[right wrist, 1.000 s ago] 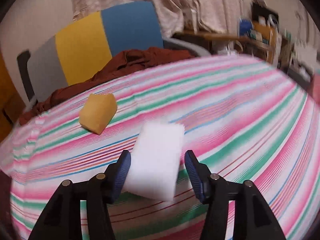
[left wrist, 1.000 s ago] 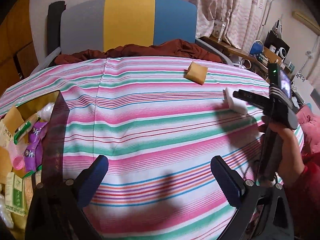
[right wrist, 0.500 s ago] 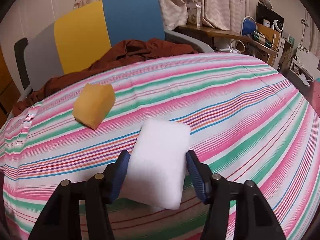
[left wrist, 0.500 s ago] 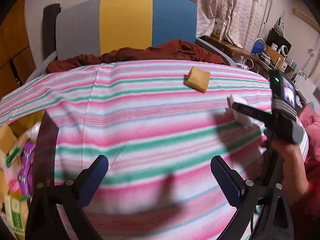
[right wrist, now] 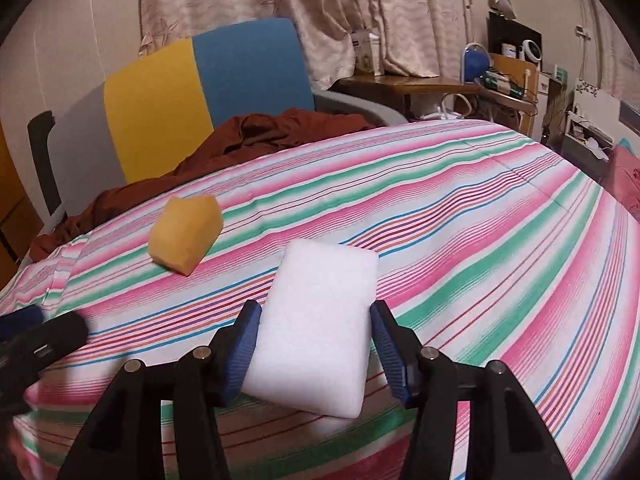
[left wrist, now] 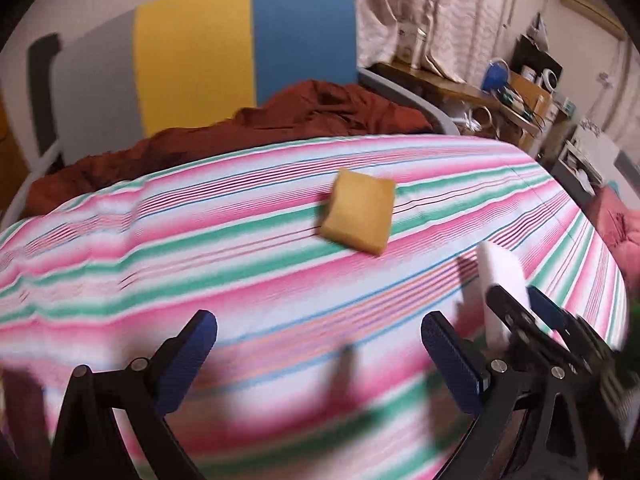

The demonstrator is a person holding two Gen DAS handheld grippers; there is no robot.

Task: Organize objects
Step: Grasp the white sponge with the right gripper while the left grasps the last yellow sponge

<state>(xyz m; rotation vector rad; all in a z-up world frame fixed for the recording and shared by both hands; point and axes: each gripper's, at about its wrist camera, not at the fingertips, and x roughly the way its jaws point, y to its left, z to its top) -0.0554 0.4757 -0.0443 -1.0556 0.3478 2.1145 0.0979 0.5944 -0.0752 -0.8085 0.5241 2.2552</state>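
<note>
The right gripper [right wrist: 314, 354] has closed on the white sponge [right wrist: 320, 320] over the striped surface [right wrist: 480, 240], while the open, empty left gripper [left wrist: 320, 356] has swung nearer the yellow sponge [left wrist: 360, 216], likely next.

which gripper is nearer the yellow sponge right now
Hard to call; probably the left. The left gripper is open and empty, aimed at the yellow sponge lying ahead of it. The right gripper is shut on the white sponge, the yellow one ahead to its left.

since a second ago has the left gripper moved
Yes: the left gripper swung right across the striped cloth, toward the yellow sponge; the box is gone from view.
</note>
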